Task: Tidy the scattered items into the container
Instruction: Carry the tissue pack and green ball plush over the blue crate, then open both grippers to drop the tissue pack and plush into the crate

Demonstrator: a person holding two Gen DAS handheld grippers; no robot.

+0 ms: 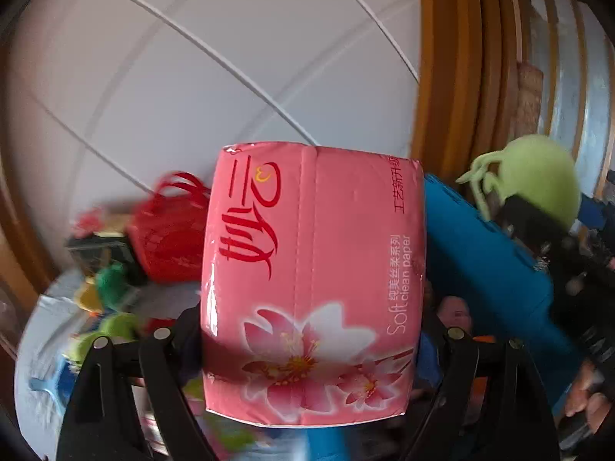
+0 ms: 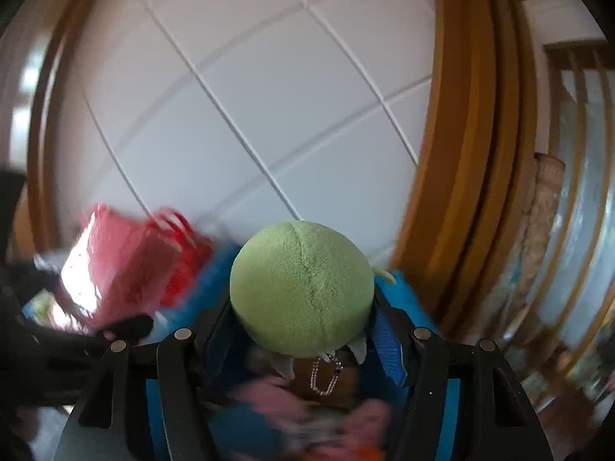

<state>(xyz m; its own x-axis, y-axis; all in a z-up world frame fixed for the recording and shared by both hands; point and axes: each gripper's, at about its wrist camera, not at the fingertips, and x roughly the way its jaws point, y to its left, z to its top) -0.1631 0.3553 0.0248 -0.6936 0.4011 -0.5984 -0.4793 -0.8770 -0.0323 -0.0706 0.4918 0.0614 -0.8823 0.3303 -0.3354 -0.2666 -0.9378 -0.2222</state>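
My left gripper (image 1: 311,330) is shut on a pink tissue pack (image 1: 313,280) with red lettering and flower print, held up in the air. The pack also shows blurred in the right wrist view (image 2: 115,269). My right gripper (image 2: 303,330) is shut on a round green plush toy (image 2: 303,288) with a small bead chain hanging under it; the toy also shows in the left wrist view (image 1: 538,180). Both are held over a blue container (image 1: 488,253), whose blue wall (image 2: 388,342) and blurred pink and orange contents show below the plush.
A red mesh basket (image 1: 169,238) stands behind the tissue pack, with green, yellow and blue small items (image 1: 107,292) scattered on the table at left. A white tiled wall (image 2: 250,96) and orange wooden frame (image 2: 469,153) lie behind.
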